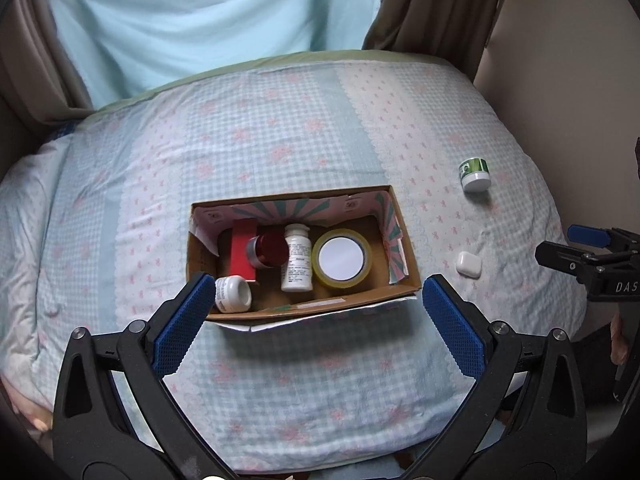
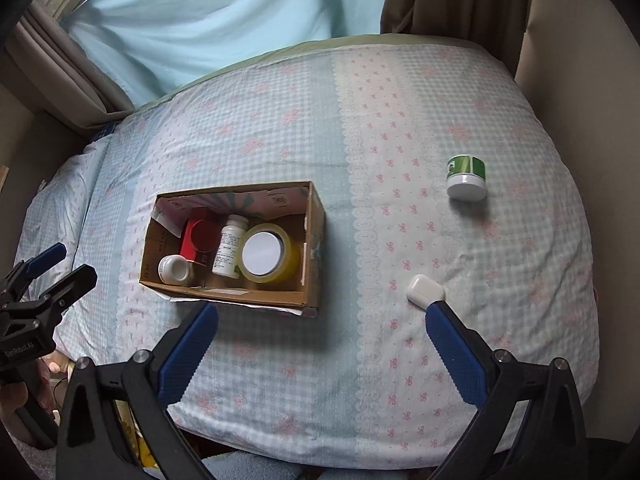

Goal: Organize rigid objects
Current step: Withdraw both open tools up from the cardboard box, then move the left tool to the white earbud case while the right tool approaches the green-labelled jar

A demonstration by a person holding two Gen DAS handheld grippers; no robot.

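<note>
An open cardboard box (image 1: 404, 232) (image 2: 316, 240) lies on the bed. It holds a red box (image 1: 242, 248), a red jar (image 1: 272, 250), a white pill bottle (image 1: 297, 258), a yellow tape roll (image 1: 342, 258) and a small white jar (image 1: 232, 294). A green-labelled white jar (image 1: 475, 174) (image 2: 466, 178) and a white earbud case (image 1: 469, 265) (image 2: 425, 292) lie on the cover to the right of the box. My left gripper (image 1: 314, 300) is open and empty above the box's near edge. My right gripper (image 2: 320, 326) is open and empty, its right finger (image 2: 452, 348) just in front of the earbud case.
The bed has a blue checked quilt (image 1: 320, 380) (image 2: 280, 120) with pink bows. Curtains (image 1: 432, 4) and a light blue sheet (image 1: 200, 20) hang behind it. A wall (image 2: 560, 20) stands at the right. The right gripper shows at the left wrist view's right edge (image 1: 592, 256).
</note>
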